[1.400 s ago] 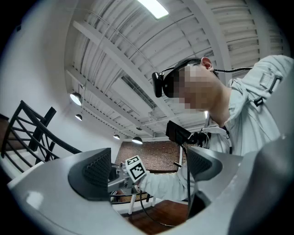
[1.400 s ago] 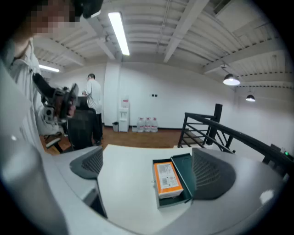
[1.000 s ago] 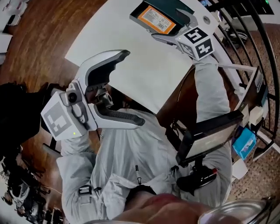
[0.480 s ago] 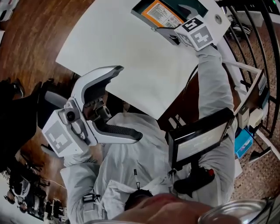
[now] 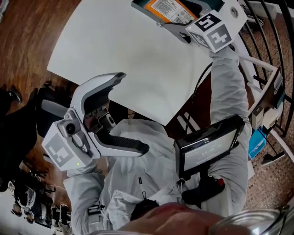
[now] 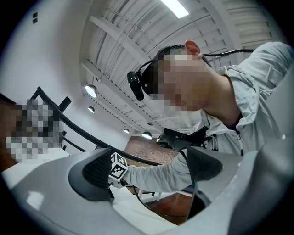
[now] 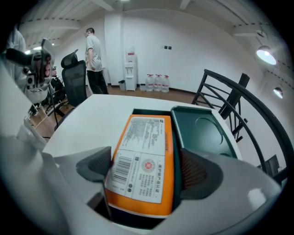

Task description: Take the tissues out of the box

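An orange tissue pack (image 7: 142,156) with a white label lies in a dark green box (image 7: 151,111) whose lid (image 7: 202,131) stands open to the right. My right gripper (image 7: 144,170) straddles the pack's near end; its jaws are closing and both pads touch the pack's sides. In the head view the pack (image 5: 171,9) and right gripper (image 5: 180,23) are at the top edge, on the white table (image 5: 124,55). My left gripper (image 5: 133,112) is open and holds nothing, near my body off the table's near edge. The left gripper (image 6: 151,170) points back toward me.
A black railing (image 5: 271,36) runs along the right. A dark screen device (image 5: 209,147) hangs at my chest. A blue box (image 5: 257,142) sits low at the right. Far off, a person (image 7: 94,55) stands by an office chair (image 7: 76,78) and water bottles (image 7: 157,82).
My right gripper has reached further onto the table and over the box, with the orange pack between its jaws. The left gripper has drifted slightly left and stayed open.
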A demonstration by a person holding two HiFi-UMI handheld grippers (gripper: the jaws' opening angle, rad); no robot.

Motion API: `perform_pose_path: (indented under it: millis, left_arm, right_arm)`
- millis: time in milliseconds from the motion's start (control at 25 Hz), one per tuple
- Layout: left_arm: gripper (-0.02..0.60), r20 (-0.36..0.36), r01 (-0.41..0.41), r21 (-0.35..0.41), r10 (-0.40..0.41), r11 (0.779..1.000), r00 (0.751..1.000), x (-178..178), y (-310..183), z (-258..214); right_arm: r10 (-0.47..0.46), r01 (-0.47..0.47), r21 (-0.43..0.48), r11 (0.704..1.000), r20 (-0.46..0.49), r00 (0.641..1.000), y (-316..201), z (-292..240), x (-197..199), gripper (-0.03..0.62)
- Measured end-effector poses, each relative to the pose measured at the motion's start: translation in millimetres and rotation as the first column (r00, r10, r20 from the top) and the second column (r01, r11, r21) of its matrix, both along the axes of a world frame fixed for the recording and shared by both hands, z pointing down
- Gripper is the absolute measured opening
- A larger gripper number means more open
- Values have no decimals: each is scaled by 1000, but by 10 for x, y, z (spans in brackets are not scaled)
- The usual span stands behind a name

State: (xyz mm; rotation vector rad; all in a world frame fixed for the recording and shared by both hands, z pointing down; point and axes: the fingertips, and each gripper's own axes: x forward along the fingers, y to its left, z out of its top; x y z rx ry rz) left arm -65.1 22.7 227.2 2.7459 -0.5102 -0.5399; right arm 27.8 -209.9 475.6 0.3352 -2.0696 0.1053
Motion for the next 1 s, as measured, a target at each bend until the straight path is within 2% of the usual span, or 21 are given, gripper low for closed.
perform_pose_path:
  millis: [160, 280, 440, 520, 760, 1000]
  left_arm:
    - [512, 30, -29, 89, 26, 996, 999, 62, -230, -158]
    - [512, 28, -64, 139, 61, 988, 998, 174, -317, -361]
    - [512, 16, -65, 126, 63, 990, 998, 272, -311, -417]
    - [512, 46, -66, 109, 61, 992, 997, 231, -355, -294]
    - [512, 158, -119, 32, 112, 992, 981, -67, -434, 345]
    - [512, 271, -114, -60, 126, 992, 954, -42, -420, 654]
  right_arm:
    - [6, -5, -10, 1000, 55, 998, 24, -88, 2, 482]
    - [5, -1, -24, 1000, 166, 986, 46, -334, -21, 482]
    - [22, -14, -24, 1000, 343, 939, 80, -760, -33, 521]
    - [26, -18, -24, 1000, 382, 924, 89, -860, -52, 534]
    - [-19, 21, -2, 1000, 314, 949, 104, -826, 30, 534]
    - [-42, 41, 9, 999, 231, 972, 101, -625, 14, 534]
